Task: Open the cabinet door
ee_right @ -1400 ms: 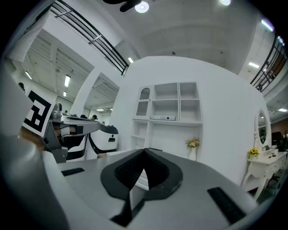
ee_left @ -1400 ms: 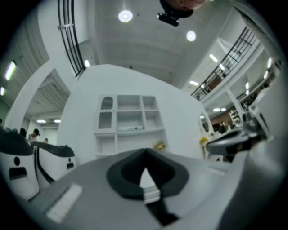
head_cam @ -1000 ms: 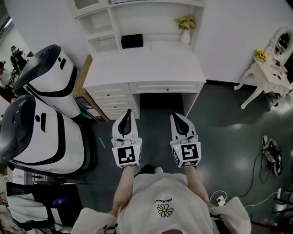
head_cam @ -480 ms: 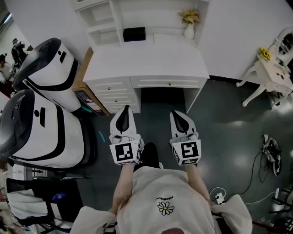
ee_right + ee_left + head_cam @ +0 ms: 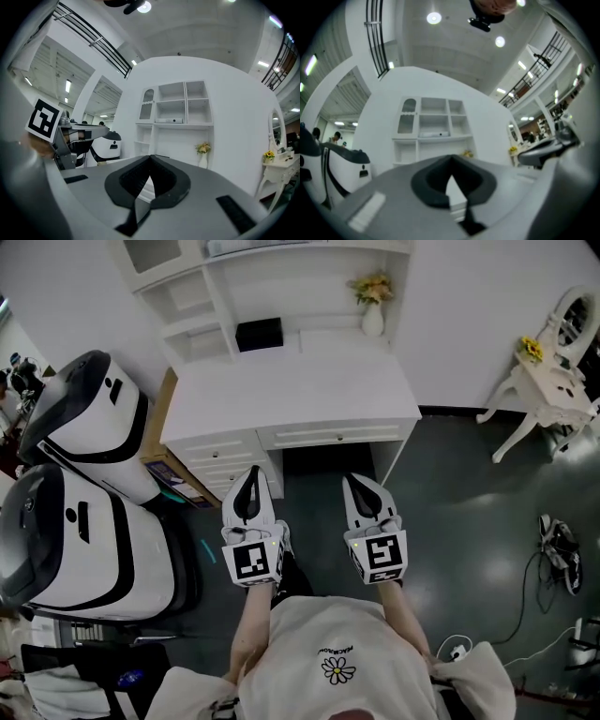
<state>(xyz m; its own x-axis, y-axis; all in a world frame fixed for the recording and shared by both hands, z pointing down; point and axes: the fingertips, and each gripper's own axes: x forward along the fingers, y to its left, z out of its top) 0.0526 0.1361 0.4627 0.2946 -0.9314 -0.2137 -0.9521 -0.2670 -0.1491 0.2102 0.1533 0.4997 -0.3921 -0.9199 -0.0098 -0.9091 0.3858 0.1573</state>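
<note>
**White cabinet door sitting shut, both tools closed and held well short of it**

Looking steeply down on a white bench (image 5: 291, 381) set against a white wall, with a white shelf unit (image 5: 208, 298) standing along its back edge. Showing the cabinet door (image 5: 146, 107) in the upper left compartment of that unit: tall, narrow, white-framed, arched at the top, with a pale pane, and lying flush in its frame. Sharing the unit with open shelves to its right and below, a black box (image 5: 259, 334) on the bench under them, and a vase (image 5: 373, 320) of yellow flowers further right.

Holding the left tool (image 5: 251, 470) and the right tool (image 5: 357, 479) side by side over the dark floor (image 5: 450, 493), just in front of the bench's drawers (image 5: 220, 448), both pointing toward the unit. Keeping each tool's jaws together at the tips, with nothing gripped between them.

Placing the door well apart from both tools, beyond the bench top and higher up. Sitting above and slightly left of the tips in the right gripper view, and further up and left of the tips in the left gripper view.
</note>
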